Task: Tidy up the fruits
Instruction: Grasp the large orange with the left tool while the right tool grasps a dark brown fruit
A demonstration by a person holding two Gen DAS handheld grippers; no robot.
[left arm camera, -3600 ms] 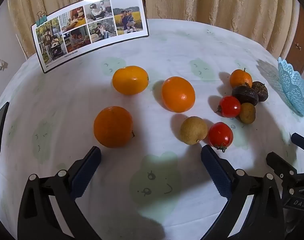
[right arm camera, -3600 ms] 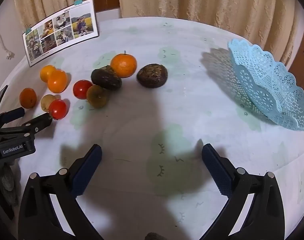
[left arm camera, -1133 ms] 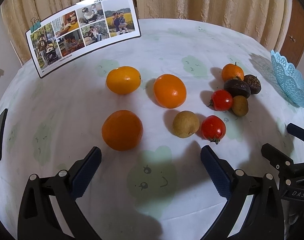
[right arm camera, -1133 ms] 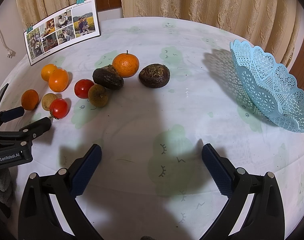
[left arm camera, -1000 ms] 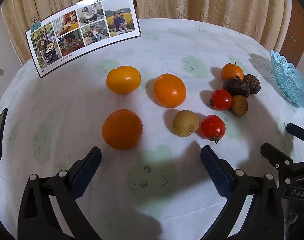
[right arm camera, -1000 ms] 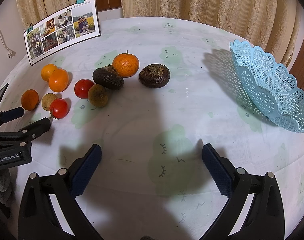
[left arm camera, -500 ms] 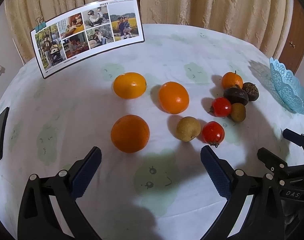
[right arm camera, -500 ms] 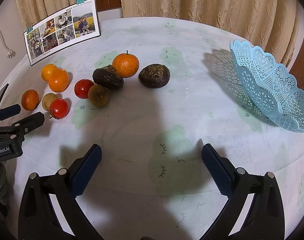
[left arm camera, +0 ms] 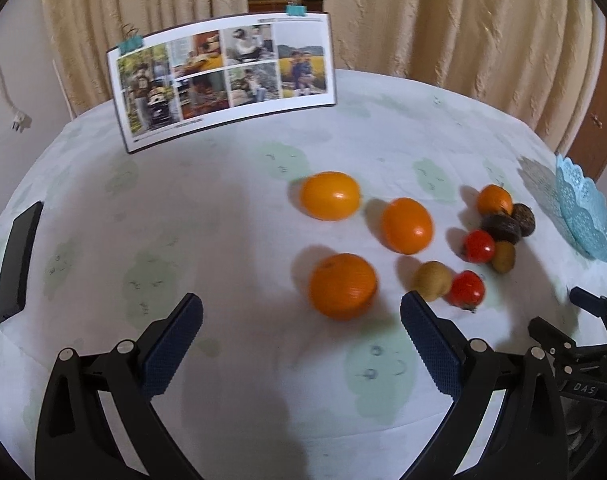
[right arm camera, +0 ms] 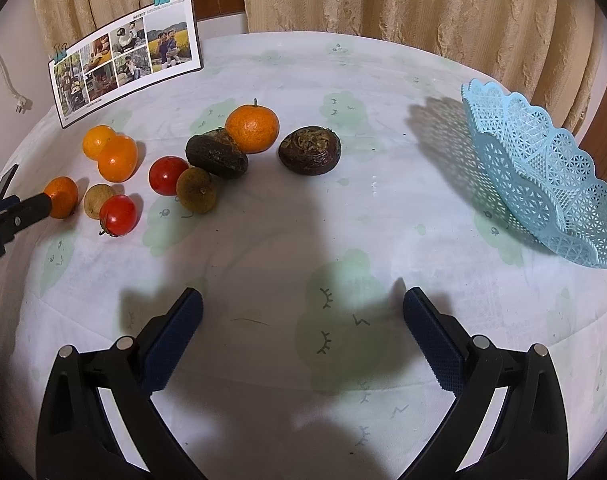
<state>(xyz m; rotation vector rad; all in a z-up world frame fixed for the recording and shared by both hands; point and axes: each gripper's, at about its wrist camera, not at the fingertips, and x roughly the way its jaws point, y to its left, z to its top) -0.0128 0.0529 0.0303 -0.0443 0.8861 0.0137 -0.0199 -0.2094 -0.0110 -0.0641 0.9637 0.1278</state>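
Note:
Loose fruit lies on the round white-clothed table [right arm camera: 287, 248]. In the left wrist view three oranges stand ahead, the nearest one [left arm camera: 342, 285] just beyond my open, empty left gripper [left arm camera: 301, 338]. A brown fruit [left arm camera: 432, 279] and a red tomato [left arm camera: 466, 289] lie by its right finger. Further right lies a cluster with a second tomato [left arm camera: 478, 245], a mandarin [left arm camera: 494, 199] and dark fruits. In the right wrist view my right gripper [right arm camera: 302, 330] is open and empty, well short of the mandarin [right arm camera: 252, 128] and a dark round fruit [right arm camera: 309, 150]. The light blue lace basket [right arm camera: 543, 172] stands at the right.
A photo board [left arm camera: 223, 76] held by clips stands at the table's far side. A black phone [left arm camera: 17, 264] lies near the left edge. Curtains hang behind the table. The left gripper's fingertip [right arm camera: 31, 208] shows at the left of the right wrist view.
My left gripper has pulled back and swung left: the fruits sit further right in its view and the photo board nearer the centre. The right gripper has hardly moved.

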